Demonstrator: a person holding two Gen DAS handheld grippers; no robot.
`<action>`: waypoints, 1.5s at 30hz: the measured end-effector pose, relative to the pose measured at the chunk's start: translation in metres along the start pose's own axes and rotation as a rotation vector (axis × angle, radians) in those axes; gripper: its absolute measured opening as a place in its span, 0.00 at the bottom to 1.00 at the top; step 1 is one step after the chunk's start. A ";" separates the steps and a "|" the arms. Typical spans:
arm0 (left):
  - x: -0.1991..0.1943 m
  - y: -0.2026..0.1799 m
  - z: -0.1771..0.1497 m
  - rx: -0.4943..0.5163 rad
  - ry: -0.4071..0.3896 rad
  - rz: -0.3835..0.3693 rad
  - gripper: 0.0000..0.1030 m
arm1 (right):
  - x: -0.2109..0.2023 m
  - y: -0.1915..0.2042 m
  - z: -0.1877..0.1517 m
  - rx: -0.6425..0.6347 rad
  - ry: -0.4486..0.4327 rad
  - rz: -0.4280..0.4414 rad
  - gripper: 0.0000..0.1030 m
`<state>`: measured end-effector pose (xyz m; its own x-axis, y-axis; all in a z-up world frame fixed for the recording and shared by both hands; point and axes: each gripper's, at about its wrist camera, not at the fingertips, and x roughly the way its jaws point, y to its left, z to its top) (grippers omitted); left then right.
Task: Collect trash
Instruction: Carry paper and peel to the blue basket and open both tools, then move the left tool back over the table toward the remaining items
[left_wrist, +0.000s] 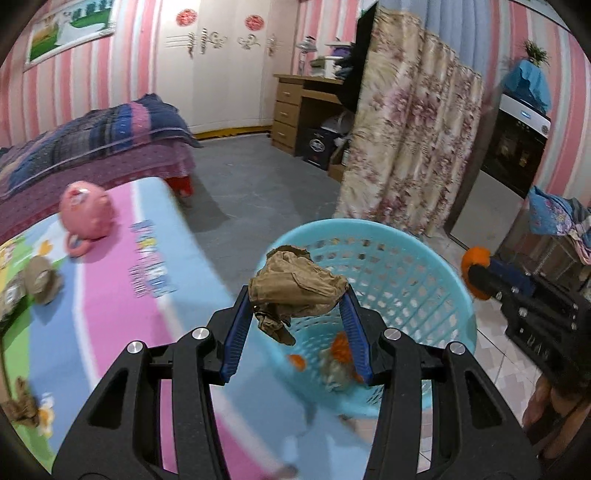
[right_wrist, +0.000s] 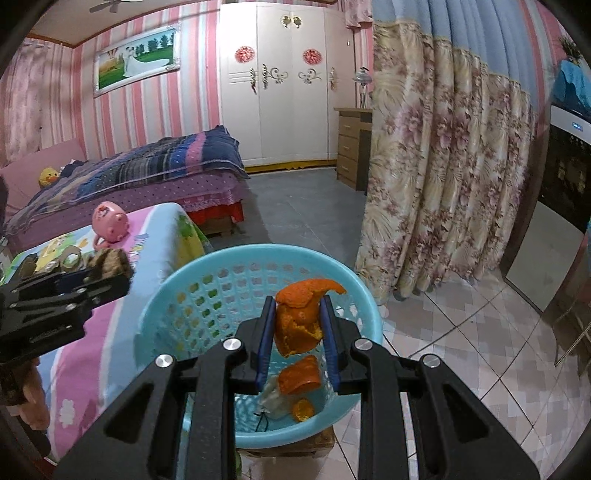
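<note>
The left gripper (left_wrist: 299, 306) has its blue ribbed pads partly closed on a crumpled brown paper (left_wrist: 295, 291), which is wrinkled and matte, with a twisted end that hangs down between the fingers. Just beyond and below it stands the turquoise basket (left_wrist: 443, 266), a round plastic one with walls full of small square holes. Through the gap of the jaws some orange scraps and a pale, blurred lump lie at the bottom; what the lump is cannot be told in this view.

The right gripper (right_wrist: 297, 314) holds its pads close together on a piece of orange peel (right_wrist: 301, 317), curled, with a rough inner side and a pointed tip that bends to the right. It hangs over the mouth of the same basket (right_wrist: 166, 314). Only the right wrist view shows the bottom clearly: two more peel pieces (right_wrist: 299, 376) and a crumpled pale wrapper (right_wrist: 271, 400) below the pads.

To the left of both grippers is a table with a glossy pink and blue cartoon cloth (left_wrist: 110, 302). On it rests a round pink toy (left_wrist: 86, 212), and tape rolls (left_wrist: 42, 278) are near the far left, blurred. In the right wrist view the left gripper (right_wrist: 110, 275) appears at the left edge, its paper partly hidden by the black fingers. The basket's base is cut off by the gripper bodies in both views.
</note>
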<state>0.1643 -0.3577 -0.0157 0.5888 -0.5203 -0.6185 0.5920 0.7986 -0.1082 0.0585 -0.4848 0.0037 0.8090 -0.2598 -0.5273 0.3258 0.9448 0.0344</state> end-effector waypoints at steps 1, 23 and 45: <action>0.004 -0.004 0.002 0.013 0.000 0.005 0.46 | 0.001 -0.002 -0.001 0.002 0.003 -0.003 0.24; -0.048 0.052 -0.014 0.016 -0.117 0.203 0.93 | 0.044 0.010 -0.004 -0.017 0.028 -0.053 0.29; -0.227 0.228 -0.098 -0.208 -0.131 0.522 0.95 | -0.075 0.167 0.017 -0.178 -0.169 0.129 0.95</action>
<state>0.1115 -0.0276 0.0235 0.8452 -0.0634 -0.5306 0.0914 0.9955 0.0267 0.0609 -0.3110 0.0634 0.9132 -0.1505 -0.3788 0.1359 0.9886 -0.0652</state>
